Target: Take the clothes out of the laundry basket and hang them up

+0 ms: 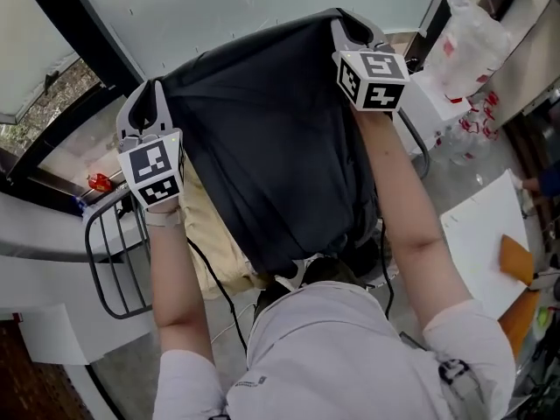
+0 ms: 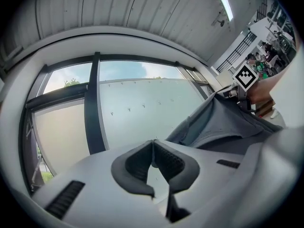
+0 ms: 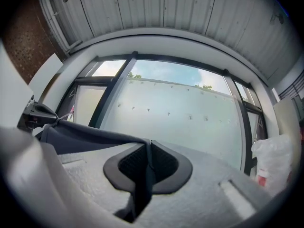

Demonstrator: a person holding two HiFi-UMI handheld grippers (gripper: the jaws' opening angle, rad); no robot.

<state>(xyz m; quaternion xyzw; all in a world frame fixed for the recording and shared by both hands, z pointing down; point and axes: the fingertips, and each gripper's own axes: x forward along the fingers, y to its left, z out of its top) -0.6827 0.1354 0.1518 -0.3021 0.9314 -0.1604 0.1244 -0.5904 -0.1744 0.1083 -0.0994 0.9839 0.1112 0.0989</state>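
Progress looks like the middle of one cycle: one dark garment (image 1: pixel 271 129) is out of the basket and up in the air, but it is not yet hung. It is stretched by its upper edge between the two grippers, with the rest drooping in front of the person's chest.

The left gripper (image 1: pixel 149 103) has its fingers clenched, and a corner of the cloth is pinched where they meet. In the left gripper view the fabric (image 2: pixel 223 122) runs off to the right from the closed tips (image 2: pixel 153 146). The right gripper (image 1: pixel 354 31) is likewise clamped on the opposite corner. Its own view shows a dark fold caught between the pads (image 3: pixel 148 148), and the garment (image 3: pixel 90 137) trails away to the left.

Below the left arm in the head view stands a wire basket (image 1: pixel 109 261). Just beside it lies a beige cloth (image 1: pixel 214 234) — I judge that it is more laundry waiting its turn, though I cannot tell whether it sits inside the frame or against it.

Both gripper views face a frosted window panel (image 3: pixel 180 118), and no rail, line or hanger shows in any view. What is left, then, is to find the hanging place, drape or peg this garment, let go, and go back for the beige piece — most of the work lies ahead.
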